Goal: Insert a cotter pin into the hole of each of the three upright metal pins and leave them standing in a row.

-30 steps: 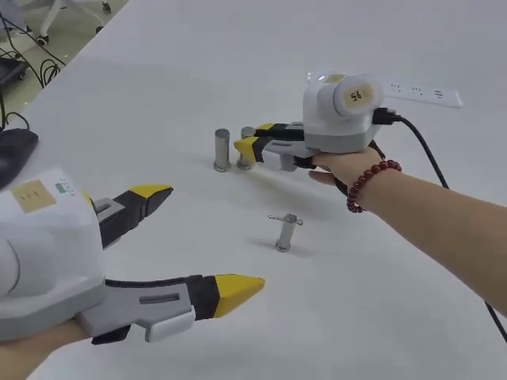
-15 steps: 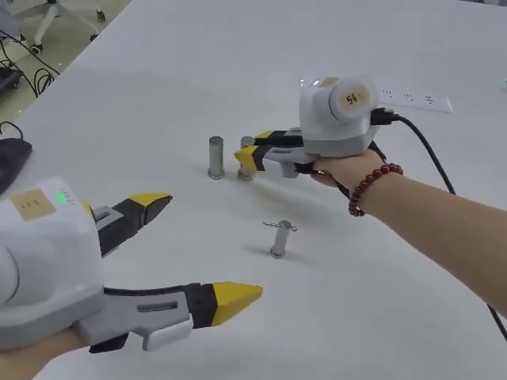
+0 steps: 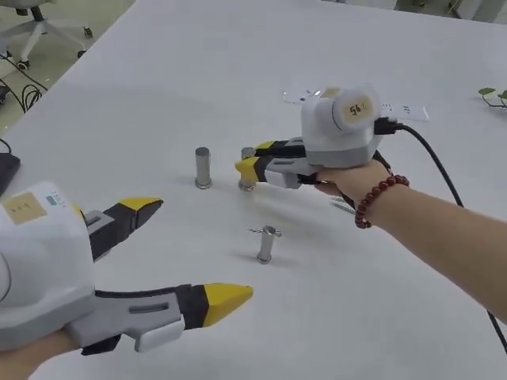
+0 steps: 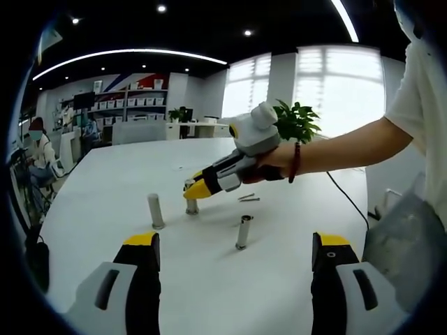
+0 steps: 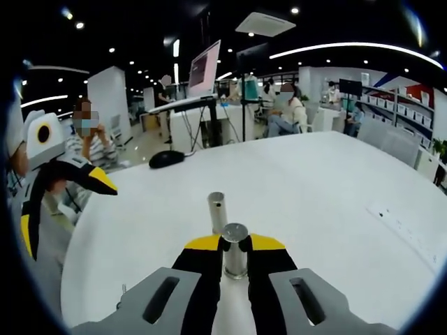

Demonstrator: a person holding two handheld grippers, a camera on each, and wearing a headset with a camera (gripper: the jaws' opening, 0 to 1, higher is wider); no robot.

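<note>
Far left, beyond the bench (image 3: 158,71) edge: an office chair (image 3: 32,9) on the floor, and a dark object (image 3: 5,168) at the bench's left margin, too cut off to ID. Left gripper (image 3: 194,249) sits low at the near-left w/ jaws spread wide and nothing between them; the bench btwn its tips and the pins is bare. Next right, left pin (image 3: 203,167) stands upright on its own, nothing through its top hole as far as can be seen. Just beside it to the right, middle pin (image 3: 247,182) also stands upright, w/ right gripper (image 3: 255,158) closed narrow on its upper part; the yellow tips cover most of it in head view, only top and foot peek out. In the right gripper view the pin is squeezed btwn both jaws, w/ the left pin straight behind it. Nearer the person, apart from those two, near pin (image 3: 264,247) stands upright w/ a cotter pin (image 3: 264,232) crosswise through its top. Thin metal bits (image 4: 246,198) lie on the bench behind it, too small to ID. Further right: hand w/ a red bead bracelet (image 3: 380,198), black cable (image 3: 432,158) trailing off the gripper's rear, white power strip (image 3: 408,112) flat behind, plant leaves (image 3: 495,95) at the far-right edge.
</note>
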